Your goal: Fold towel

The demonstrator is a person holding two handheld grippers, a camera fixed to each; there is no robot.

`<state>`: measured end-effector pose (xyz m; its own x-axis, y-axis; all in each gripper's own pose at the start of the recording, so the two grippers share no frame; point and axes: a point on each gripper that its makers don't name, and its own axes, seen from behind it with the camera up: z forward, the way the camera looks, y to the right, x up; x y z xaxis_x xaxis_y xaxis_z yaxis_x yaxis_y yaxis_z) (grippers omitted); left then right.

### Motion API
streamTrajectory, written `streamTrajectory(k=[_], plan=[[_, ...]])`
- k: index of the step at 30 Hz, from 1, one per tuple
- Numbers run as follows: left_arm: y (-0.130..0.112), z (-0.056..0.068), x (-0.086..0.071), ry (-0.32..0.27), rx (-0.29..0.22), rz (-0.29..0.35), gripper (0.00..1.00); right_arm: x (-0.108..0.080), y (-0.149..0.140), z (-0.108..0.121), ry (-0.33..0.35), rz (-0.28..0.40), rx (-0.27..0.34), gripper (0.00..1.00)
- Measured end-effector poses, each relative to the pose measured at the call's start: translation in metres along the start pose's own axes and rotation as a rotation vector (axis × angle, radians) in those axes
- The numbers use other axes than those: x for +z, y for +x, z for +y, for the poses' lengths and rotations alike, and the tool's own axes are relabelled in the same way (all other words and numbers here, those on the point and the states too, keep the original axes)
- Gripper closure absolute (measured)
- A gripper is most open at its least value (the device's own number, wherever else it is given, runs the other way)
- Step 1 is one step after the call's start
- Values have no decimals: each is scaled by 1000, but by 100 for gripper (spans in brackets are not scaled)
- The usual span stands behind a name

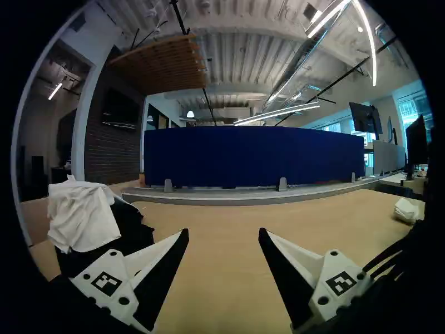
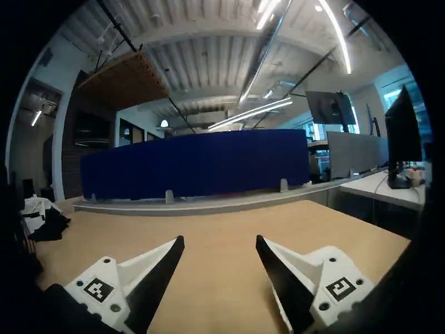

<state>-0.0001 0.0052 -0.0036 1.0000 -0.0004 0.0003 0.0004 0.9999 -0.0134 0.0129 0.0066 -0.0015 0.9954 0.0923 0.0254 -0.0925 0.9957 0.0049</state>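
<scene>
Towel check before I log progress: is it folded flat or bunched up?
Bunched up: the white towel lies in a crumpled heap atop a dark object on the wooden table, showing no flat layers.

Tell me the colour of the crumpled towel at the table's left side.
White. The towel shows best in the left gripper view.

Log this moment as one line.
left gripper: open, empty | right gripper: open, empty | towel: bunched over black object on table, ungripped
</scene>
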Motion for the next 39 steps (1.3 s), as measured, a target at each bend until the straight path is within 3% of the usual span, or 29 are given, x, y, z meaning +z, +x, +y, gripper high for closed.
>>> streamTrajectory(k=[8,17,39], plan=[[0,0,0,0,0,0,7,6,-4,-4,2,-1,5,0],[0,0,-1,0,0,0,7,13,-17,-17,27,-12,-49,0],[0,0,0,0,0,0,7,5,-14,-16,24,20,-95,0]])
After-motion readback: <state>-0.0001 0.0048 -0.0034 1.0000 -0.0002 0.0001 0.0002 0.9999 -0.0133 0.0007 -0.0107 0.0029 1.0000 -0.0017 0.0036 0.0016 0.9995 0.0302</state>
